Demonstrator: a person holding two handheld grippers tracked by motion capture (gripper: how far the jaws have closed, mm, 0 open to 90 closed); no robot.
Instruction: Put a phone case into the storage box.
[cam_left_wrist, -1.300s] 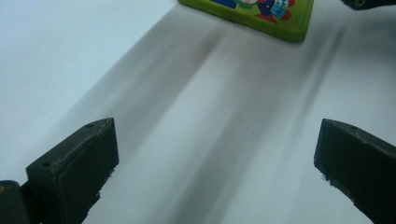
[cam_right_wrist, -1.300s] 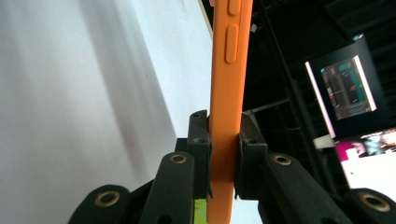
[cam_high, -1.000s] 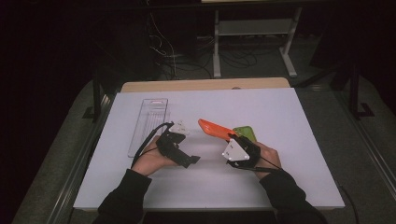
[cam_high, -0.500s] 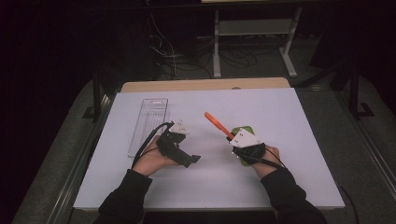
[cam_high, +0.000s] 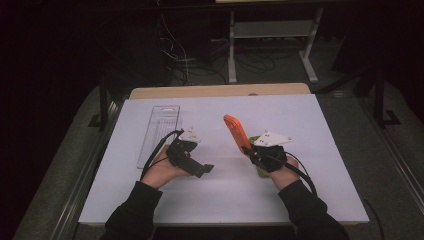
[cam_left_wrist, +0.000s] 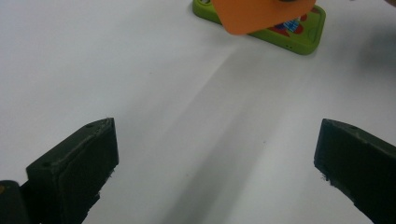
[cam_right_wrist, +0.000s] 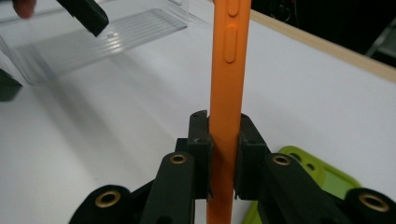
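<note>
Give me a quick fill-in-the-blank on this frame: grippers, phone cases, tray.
1. The right gripper is shut on the ____ case.
2. The left gripper has its jaws ____, with nothing between them.
3. The green case lies flat on the ____.
4. The clear tray lies on the side of the ____ gripper.

Missing words: orange; open; table; left

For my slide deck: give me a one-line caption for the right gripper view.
Right hand-held gripper clamps an orange phone case edge-on above a white table.
</note>
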